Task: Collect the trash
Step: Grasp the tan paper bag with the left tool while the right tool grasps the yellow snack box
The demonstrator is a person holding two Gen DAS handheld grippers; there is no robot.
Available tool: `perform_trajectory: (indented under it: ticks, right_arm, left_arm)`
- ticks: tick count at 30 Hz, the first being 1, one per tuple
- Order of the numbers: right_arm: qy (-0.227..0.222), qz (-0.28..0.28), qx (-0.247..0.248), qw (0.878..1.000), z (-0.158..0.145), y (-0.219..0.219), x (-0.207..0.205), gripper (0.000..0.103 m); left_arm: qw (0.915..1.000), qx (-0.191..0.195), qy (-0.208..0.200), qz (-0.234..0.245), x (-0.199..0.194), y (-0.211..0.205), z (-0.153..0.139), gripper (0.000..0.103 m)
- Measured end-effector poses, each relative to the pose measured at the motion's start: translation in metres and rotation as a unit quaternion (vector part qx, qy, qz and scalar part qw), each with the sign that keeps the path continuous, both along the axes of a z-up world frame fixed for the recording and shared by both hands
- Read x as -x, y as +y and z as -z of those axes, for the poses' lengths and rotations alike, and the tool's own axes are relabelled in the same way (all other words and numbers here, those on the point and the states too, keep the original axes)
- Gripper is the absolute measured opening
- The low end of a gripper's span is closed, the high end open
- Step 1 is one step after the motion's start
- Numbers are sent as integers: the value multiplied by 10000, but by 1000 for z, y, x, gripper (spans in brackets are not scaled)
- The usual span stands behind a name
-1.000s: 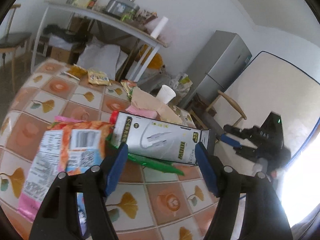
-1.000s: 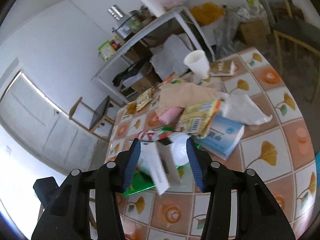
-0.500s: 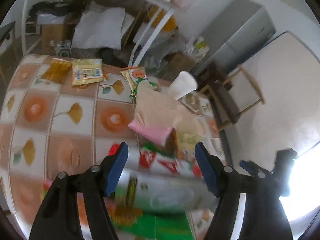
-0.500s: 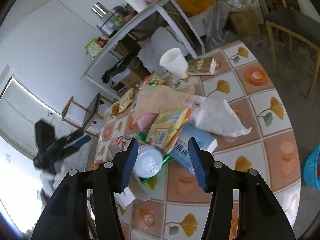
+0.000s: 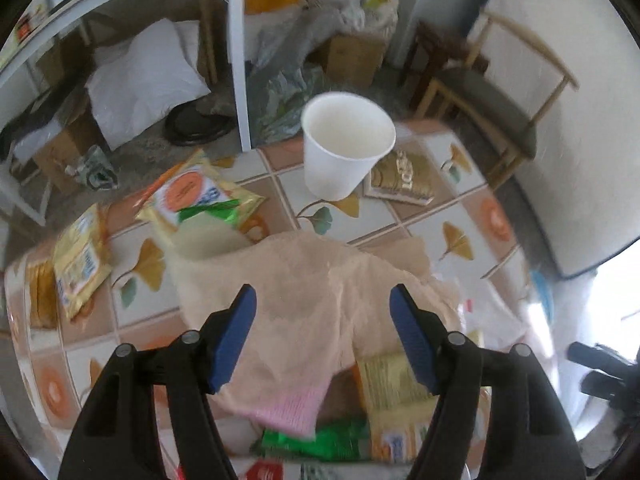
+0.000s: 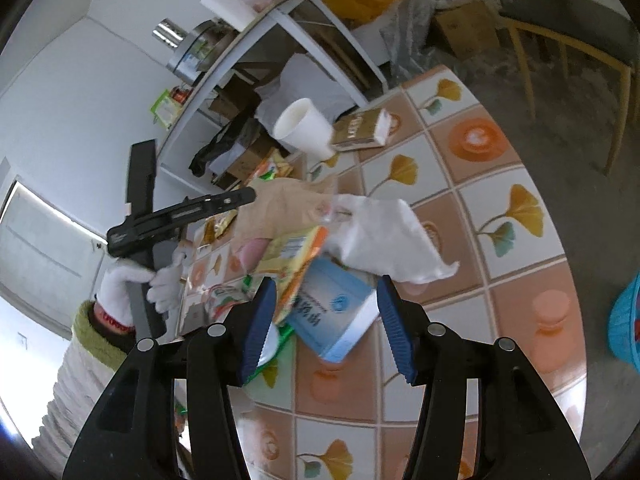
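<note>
A pile of trash lies on the tiled table (image 5: pixel 448 216). My left gripper (image 5: pixel 323 292) hangs open, pointing steeply down over a crumpled beige paper (image 5: pixel 320 276), with nothing between its pads. Beyond the paper stands a white paper cup (image 5: pixel 346 148) beside a gold cigarette pack (image 5: pixel 404 178). My right gripper (image 6: pixel 326 284) is open above a blue tissue pack (image 6: pixel 332 312), its pads clear of it. A yellow snack packet (image 6: pixel 292 256) and a white tissue (image 6: pixel 388 232) lie just past the pack. In the right wrist view the left gripper (image 6: pixel 244 196), held by a white-gloved hand (image 6: pixel 128 284), reaches over the beige paper (image 6: pixel 280 204).
More snack packets (image 5: pixel 200 200) (image 5: pixel 78 260) lie at the table's far left. A pink cloth (image 5: pixel 288 404) and a green wrapper (image 5: pixel 316 440) sit under the pile. A blue basket (image 6: pixel 624 320) stands on the floor to the right. A wooden chair (image 5: pixel 492 100) and a white shelf table (image 6: pixel 280 24) stand behind.
My left gripper has swung away from the silver carton and orange packet, tilting down over the beige paper near the cup. My right gripper has shifted from the white carton to above the blue tissue pack.
</note>
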State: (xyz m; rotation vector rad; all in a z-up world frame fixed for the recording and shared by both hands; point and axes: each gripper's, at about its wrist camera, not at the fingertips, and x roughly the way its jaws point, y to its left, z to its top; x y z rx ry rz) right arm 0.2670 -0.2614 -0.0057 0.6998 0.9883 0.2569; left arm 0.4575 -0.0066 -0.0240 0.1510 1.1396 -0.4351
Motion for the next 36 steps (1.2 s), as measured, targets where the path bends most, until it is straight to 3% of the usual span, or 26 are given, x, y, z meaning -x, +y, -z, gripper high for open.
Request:
perform_trajectory:
  ticks: [2, 10, 14, 17, 27, 36]
  right_arm:
    - [17, 16, -1, 10000, 2, -2, 0, 51]
    - [125, 99, -44, 9999, 14, -17, -2, 51]
    - [143, 137, -86, 9998, 17, -22, -3, 51]
    - [150, 163, -110, 9997, 18, -24, -2, 51]
    - [95, 179, -30, 9998, 13, -23, 0, 51]
    - [186, 123, -39, 9997, 15, -18, -3, 52]
  left_arm:
    - [9998, -182, 36, 32, -7, -9, 10, 64]
    - [9984, -511, 2, 249, -12, -26, 24, 28]
    - [9990, -322, -51, 309, -7, -21, 17, 9]
    - [9995, -106, -114, 279, -3, -16, 8, 1]
    - [9921, 1054, -671, 105, 28, 14, -52, 1]
    - [9749, 1816, -1289, -32, 70, 38, -101, 1]
